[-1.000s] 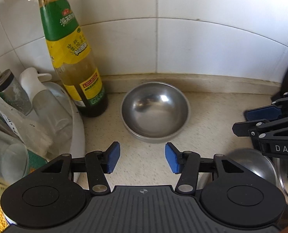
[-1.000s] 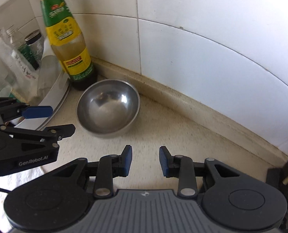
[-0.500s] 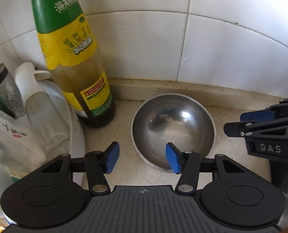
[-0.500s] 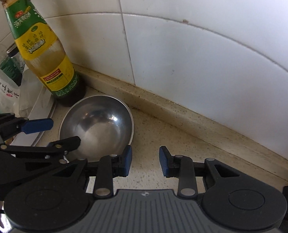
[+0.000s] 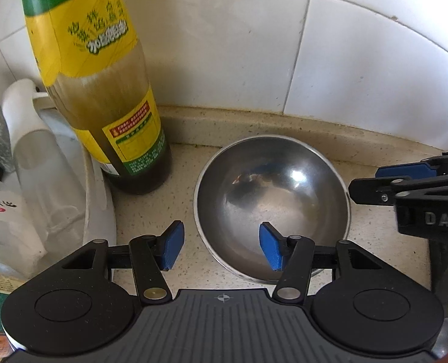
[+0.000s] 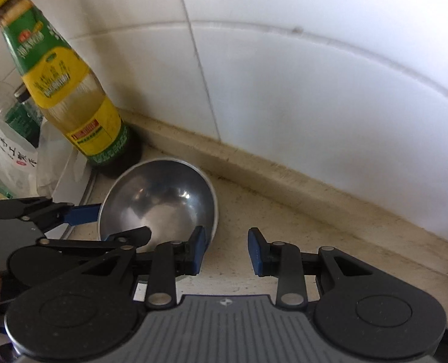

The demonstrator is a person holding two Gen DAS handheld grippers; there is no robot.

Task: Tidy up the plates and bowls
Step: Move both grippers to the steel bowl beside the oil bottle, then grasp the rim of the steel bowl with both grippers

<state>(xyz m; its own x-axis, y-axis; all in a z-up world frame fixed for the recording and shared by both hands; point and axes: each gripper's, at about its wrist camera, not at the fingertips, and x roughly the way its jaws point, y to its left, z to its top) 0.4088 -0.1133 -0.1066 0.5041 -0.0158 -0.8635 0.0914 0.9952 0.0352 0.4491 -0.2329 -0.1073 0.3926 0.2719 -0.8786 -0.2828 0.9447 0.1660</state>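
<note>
the left gripper [image 5: 220,246] straddles the steel bowl [image 5: 272,199]'s near rim with spread jaws, apparently ready to pinch it; the right gripper [image 6: 226,251]'s jaws gape empty beside it.

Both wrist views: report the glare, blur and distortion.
Left wrist view: sharp; bright glare spot inside the steel bowl; fisheye bends the tile lines; dark corners. Right wrist view: softer, the bottle label smeared and the wall washed out at upper right; smaller highlight in the bowl; grout lines bowed the same way.
</note>
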